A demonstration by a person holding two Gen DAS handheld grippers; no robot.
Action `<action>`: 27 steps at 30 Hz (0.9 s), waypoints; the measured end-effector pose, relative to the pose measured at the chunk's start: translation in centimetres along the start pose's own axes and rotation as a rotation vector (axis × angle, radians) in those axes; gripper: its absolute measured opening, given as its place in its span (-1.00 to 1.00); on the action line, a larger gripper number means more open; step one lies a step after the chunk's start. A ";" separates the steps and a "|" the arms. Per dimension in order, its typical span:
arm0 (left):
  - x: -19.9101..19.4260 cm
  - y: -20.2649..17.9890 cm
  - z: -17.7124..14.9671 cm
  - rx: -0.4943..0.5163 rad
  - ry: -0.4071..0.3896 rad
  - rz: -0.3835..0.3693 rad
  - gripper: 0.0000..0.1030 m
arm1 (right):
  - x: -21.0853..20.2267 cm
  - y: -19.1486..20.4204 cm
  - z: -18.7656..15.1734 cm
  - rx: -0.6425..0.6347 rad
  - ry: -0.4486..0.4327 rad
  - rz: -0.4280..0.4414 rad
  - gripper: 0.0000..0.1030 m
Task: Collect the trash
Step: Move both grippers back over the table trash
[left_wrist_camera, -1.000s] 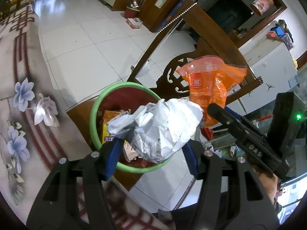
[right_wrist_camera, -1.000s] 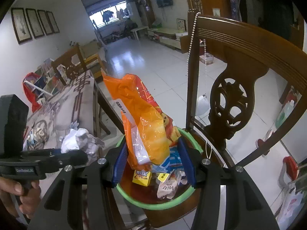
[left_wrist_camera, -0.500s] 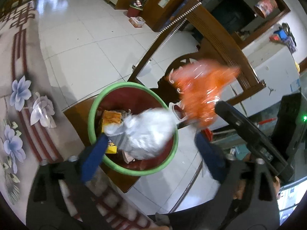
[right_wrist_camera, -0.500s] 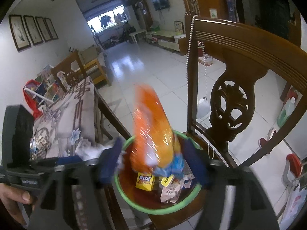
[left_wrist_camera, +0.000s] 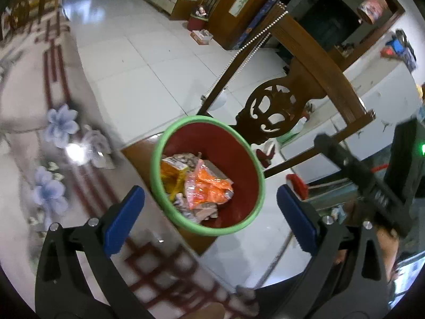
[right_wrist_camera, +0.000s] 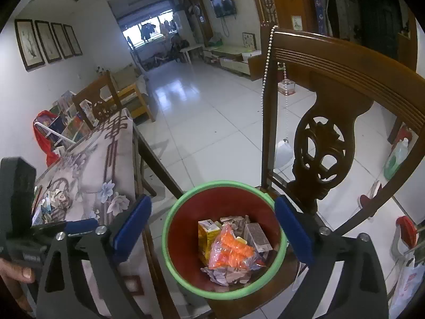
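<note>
- The left gripper hangs over the bin at the centre of its frame; its jaws are opening, almost at full spread, with nothing between the blue pads.
- The right gripper sits above the same bin at the lower middle of its frame; its jaws are opening too, and are likewise empty.
- The task's things lie inside the red, green-rimmed bin: an orange wrapper on top, a crumpled silver-grey wrapper below it toward the near rim, and a yellow carton and other scraps around them.
- The bin stands on the seat of a wooden chair, just beside the edge of the flower-patterned worktop at the left of the right wrist frame.
- The step in hand looks like the release into the bin. To do it well, let both sets of jaws finish spreading while over the opening, so nothing clings to a pad and drags out.
- Draw each gripper back upward before swinging toward the worktop; a low sideways move could clip the green rim and tip the bin off the seat.
- More litter appears to lie on the worktop at the far left of the right wrist frame, probably the next target.
</note>
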State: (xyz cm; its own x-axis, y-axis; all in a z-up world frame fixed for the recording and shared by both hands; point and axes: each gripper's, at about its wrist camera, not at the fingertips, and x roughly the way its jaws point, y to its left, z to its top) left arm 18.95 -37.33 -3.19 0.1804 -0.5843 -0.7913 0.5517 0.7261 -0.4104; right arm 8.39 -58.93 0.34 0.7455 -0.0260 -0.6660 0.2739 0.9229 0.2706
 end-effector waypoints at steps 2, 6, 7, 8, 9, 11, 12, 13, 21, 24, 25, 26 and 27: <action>-1.1 0.3 -0.7 0.019 -0.018 0.029 0.89 | -0.1 0.3 0.1 -0.004 -0.007 0.000 0.83; -3.4 1.8 -1.8 0.001 -0.049 0.054 0.89 | -0.2 1.8 0.0 -0.009 -0.001 0.028 0.84; -4.2 2.3 -2.3 -0.012 -0.058 0.059 0.89 | -0.3 2.3 -0.1 -0.014 -0.001 0.040 0.85; -5.0 2.9 -2.9 -0.022 -0.067 0.064 0.89 | -0.4 3.0 -0.1 -0.024 -0.002 0.047 0.85; -5.9 3.4 -3.4 -0.028 -0.078 0.073 0.89 | -0.4 3.6 -0.1 -0.031 -0.003 0.052 0.85; -7.5 4.3 -4.5 -0.039 -0.099 0.097 0.89 | -0.6 5.2 -0.1 -0.048 -0.006 0.067 0.85; -8.7 5.0 -5.2 -0.045 -0.112 0.108 0.89 | -0.6 6.0 -0.2 -0.059 -0.008 0.073 0.85; -9.6 5.5 -5.7 -0.049 -0.123 0.115 0.89 | -0.7 7.1 -0.2 -0.076 -0.009 0.081 0.85; -18.7 11.5 -11.2 -0.102 -0.209 0.227 0.89 | 0.3 15.6 -1.6 -0.219 0.038 0.184 0.85; -20.9 13.6 -12.8 -0.127 -0.221 0.255 0.89 | 1.0 19.0 -2.7 -0.293 0.069 0.211 0.85; -21.7 14.5 -13.4 -0.138 -0.224 0.271 0.89 | 1.1 19.9 -3.0 -0.312 0.072 0.212 0.85; -22.5 15.4 -14.0 -0.148 -0.226 0.286 0.89 | 1.2 21.1 -3.5 -0.335 0.079 0.223 0.85; -23.0 16.1 -14.4 -0.155 -0.227 0.295 0.89 | 1.4 22.2 -4.0 -0.353 0.091 0.241 0.85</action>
State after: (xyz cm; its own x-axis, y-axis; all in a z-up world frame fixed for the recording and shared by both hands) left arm 11.93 -6.98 1.93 0.4975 -0.3952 -0.7722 0.3235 0.9105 -0.2576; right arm 13.09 -36.93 2.66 0.7019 0.2253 -0.6757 -0.1377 0.9737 0.1817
